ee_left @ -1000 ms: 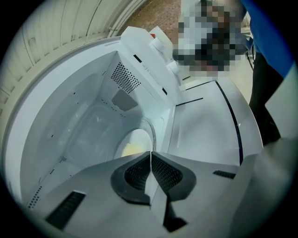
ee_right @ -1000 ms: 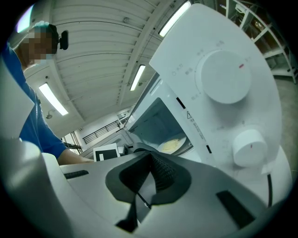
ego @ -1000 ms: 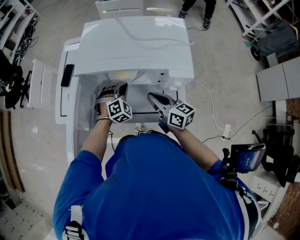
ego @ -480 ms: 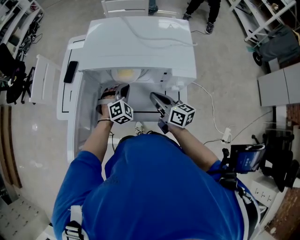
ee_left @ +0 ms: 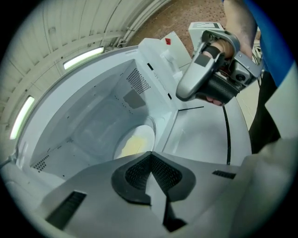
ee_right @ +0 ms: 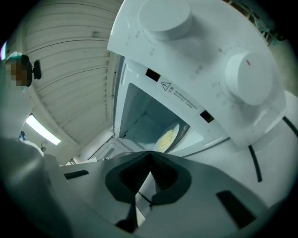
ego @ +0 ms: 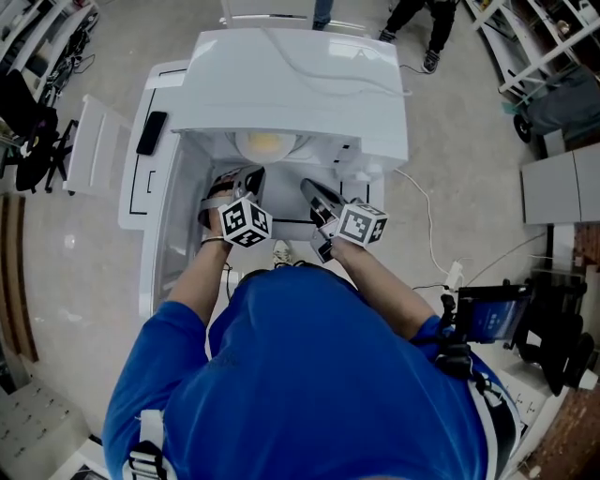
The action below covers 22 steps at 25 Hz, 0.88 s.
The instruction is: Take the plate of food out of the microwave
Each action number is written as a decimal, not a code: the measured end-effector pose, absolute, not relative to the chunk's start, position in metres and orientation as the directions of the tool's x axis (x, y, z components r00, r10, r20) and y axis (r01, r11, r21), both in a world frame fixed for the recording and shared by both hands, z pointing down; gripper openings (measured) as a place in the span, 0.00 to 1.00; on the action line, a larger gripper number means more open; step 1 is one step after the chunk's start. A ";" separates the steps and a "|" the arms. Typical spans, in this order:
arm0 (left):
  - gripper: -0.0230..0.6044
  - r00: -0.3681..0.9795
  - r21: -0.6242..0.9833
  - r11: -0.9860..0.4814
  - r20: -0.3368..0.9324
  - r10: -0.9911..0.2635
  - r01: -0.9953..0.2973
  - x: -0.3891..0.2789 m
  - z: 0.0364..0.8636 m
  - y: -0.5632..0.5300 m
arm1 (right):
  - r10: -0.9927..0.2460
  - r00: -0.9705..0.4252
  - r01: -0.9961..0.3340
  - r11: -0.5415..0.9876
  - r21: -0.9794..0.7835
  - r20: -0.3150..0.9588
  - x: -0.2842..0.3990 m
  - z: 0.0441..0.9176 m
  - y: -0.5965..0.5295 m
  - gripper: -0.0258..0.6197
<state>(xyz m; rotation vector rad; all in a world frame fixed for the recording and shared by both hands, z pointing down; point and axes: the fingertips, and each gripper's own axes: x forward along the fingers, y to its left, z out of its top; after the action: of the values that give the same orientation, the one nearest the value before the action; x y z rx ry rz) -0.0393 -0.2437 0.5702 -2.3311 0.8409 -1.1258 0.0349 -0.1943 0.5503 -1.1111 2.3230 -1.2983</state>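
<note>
A white microwave [ego: 300, 84] stands on a white table with its door [ego: 159, 216] swung open to the left. Inside, on the turntable, lies a white plate of yellow food [ego: 265, 143], also seen as the plate [ee_left: 135, 144] in the left gripper view and the plate [ee_right: 167, 137] in the right gripper view. My left gripper [ego: 246, 176] hovers at the left of the opening, shut and empty, its pads meeting [ee_left: 150, 153]. My right gripper [ego: 307, 186] is at the right of the opening, near the control panel, shut on nothing [ee_right: 150, 153]. Neither touches the plate.
Two round knobs [ee_right: 249, 76] sit on the control panel right of the cavity. A power cord [ego: 422, 216] trails over the floor to the right. A person's feet [ego: 412, 19] stand behind the microwave. A handheld screen [ego: 492, 314] shows at my right side.
The right gripper has rolled a little and sunk slightly in front of the opening. The left gripper has rolled slightly and kept its place. The head view has shifted.
</note>
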 end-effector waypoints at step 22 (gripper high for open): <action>0.05 0.497 -0.059 -0.586 0.463 -0.734 -0.808 -0.088 0.567 -0.217 | -0.805 -0.581 -0.257 0.046 -0.965 0.117 0.013 0.583 -0.245 0.12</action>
<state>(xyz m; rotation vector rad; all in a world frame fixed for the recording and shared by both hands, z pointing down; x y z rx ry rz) -0.0878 -0.2174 0.5670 -2.8589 1.4856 -0.7491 0.0126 -0.2453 0.5827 -1.0655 1.8667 -1.5611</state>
